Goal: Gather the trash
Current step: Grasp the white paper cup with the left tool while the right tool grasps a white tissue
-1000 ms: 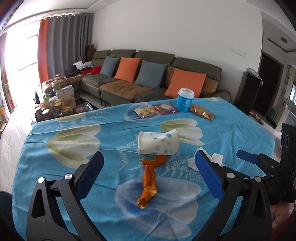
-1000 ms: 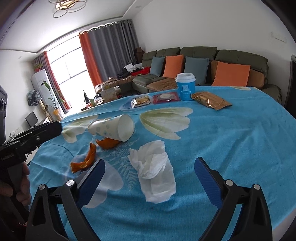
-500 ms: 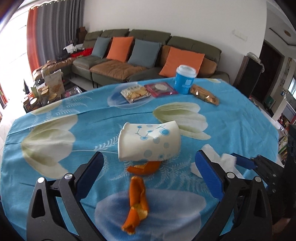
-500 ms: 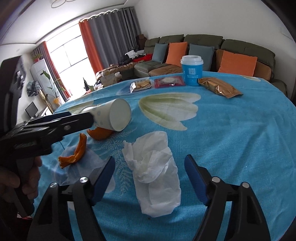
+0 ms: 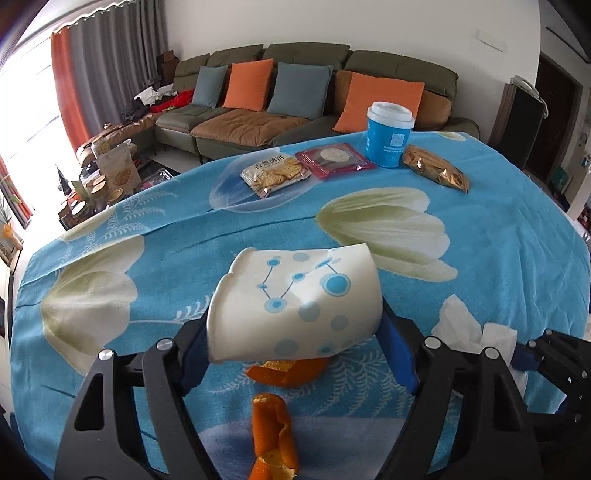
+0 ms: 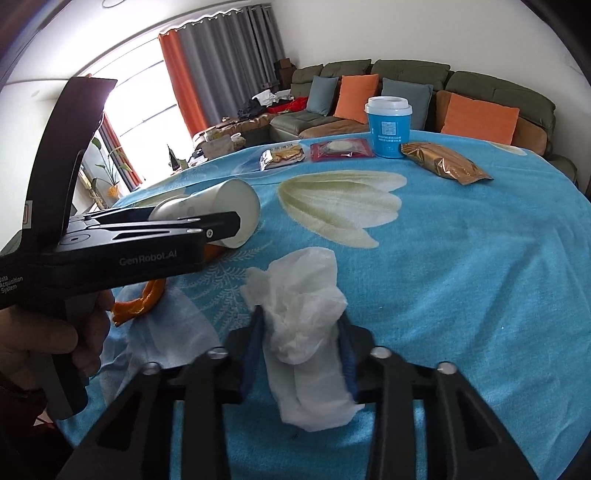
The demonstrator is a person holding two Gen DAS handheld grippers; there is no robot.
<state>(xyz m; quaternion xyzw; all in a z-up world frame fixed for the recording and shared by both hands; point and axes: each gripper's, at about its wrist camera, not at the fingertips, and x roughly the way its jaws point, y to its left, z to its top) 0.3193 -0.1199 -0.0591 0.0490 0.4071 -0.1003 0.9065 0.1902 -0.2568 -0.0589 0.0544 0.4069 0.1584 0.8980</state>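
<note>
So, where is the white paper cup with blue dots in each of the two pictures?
Left wrist view: the paper cup lies on its side at lower centre, between the left gripper fingers, above the orange peel.
Right wrist view: the cup is at middle left, its open mouth facing the camera, partly behind the left gripper.
Shared landmark: the blue lidded cup at the table's far side.

Green sofa [image 5: 310, 74] by white wall [image 5: 369, 26], bright curtained window [image 6: 147, 92].
</note>
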